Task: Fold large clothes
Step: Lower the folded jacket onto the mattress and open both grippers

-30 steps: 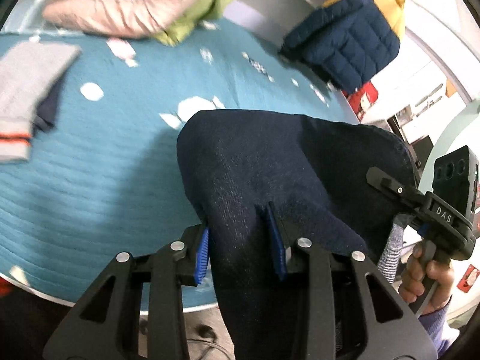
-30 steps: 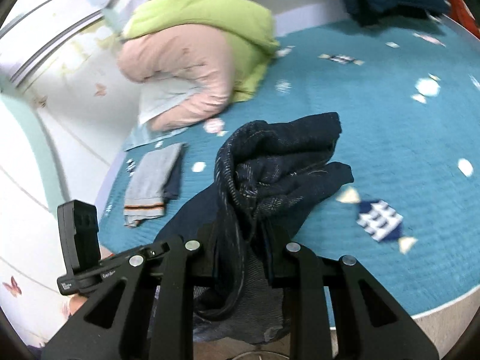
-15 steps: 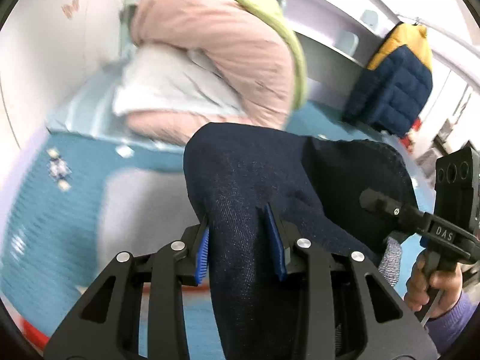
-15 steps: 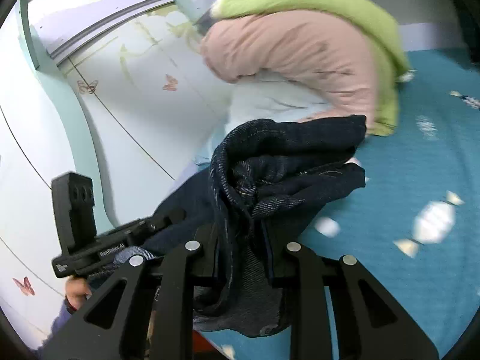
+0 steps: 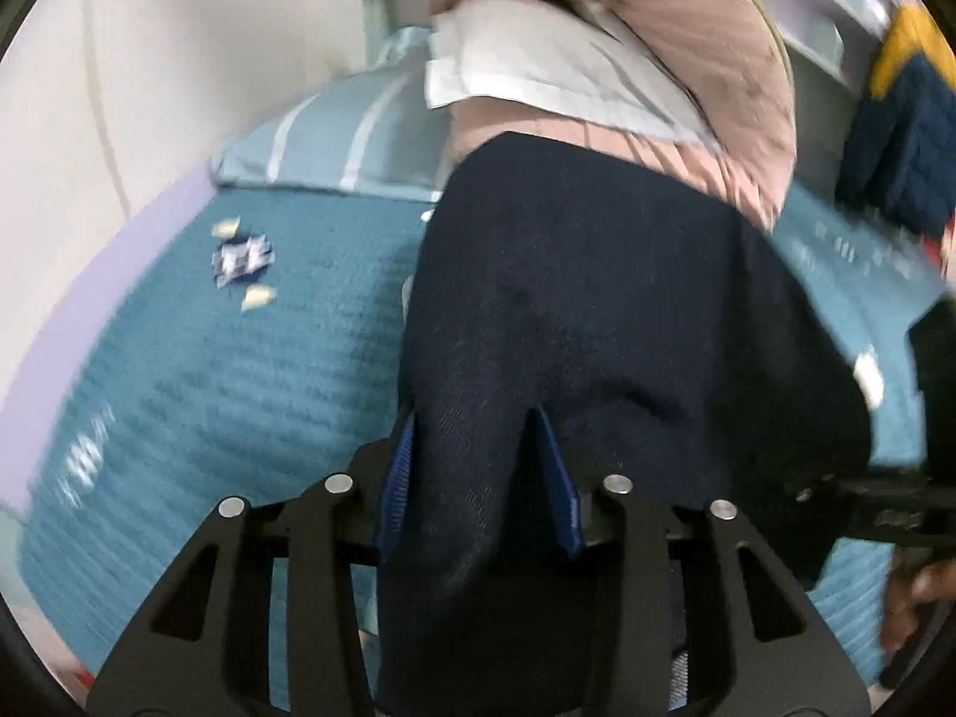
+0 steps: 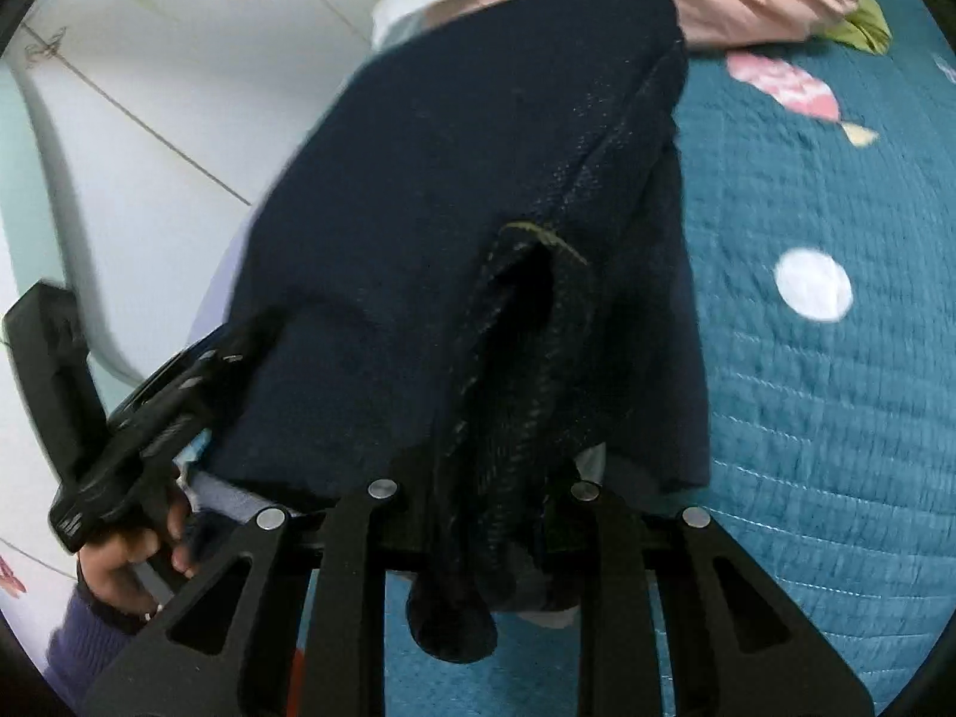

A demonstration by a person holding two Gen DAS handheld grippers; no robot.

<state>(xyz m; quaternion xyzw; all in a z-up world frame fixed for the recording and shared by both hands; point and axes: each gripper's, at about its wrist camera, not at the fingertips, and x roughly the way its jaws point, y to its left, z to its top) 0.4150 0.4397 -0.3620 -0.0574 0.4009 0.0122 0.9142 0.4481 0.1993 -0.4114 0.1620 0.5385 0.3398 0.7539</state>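
The left gripper [image 5: 478, 466] is clamped on a fold of the dark jeans [image 5: 585, 328]; its blue fingertips [image 5: 399, 478] press the denim from both sides. The right gripper [image 6: 484, 478] is likewise closed on a bunched edge of the jeans [image 6: 466, 191], with yellow seam stitching visible just beyond its fingers. The garment hangs between the two grippers, held above the bed.

The right wrist view shows the left hand [image 6: 128, 561] wrapped around the left gripper's handle at the lower left, with a purple sleeve at the wrist. The left wrist view shows only a blurred part of the right hand [image 5: 914, 597] at its right edge.

The bedspread [image 5: 239, 370] beneath is teal and quilted, printed with white dots and small boat and fish shapes. Further off in the left wrist view, a striped light-blue pillow [image 5: 352, 137] lies at the head of the bed. A pink quilt [image 5: 705, 36] with a white sheet [image 5: 538, 66] on it is heaped behind the jeans. A navy and yellow jacket [image 5: 902, 113] sits at the far right. The right wrist view alone shows a white wall [image 6: 179, 60] with butterfly prints at the left.
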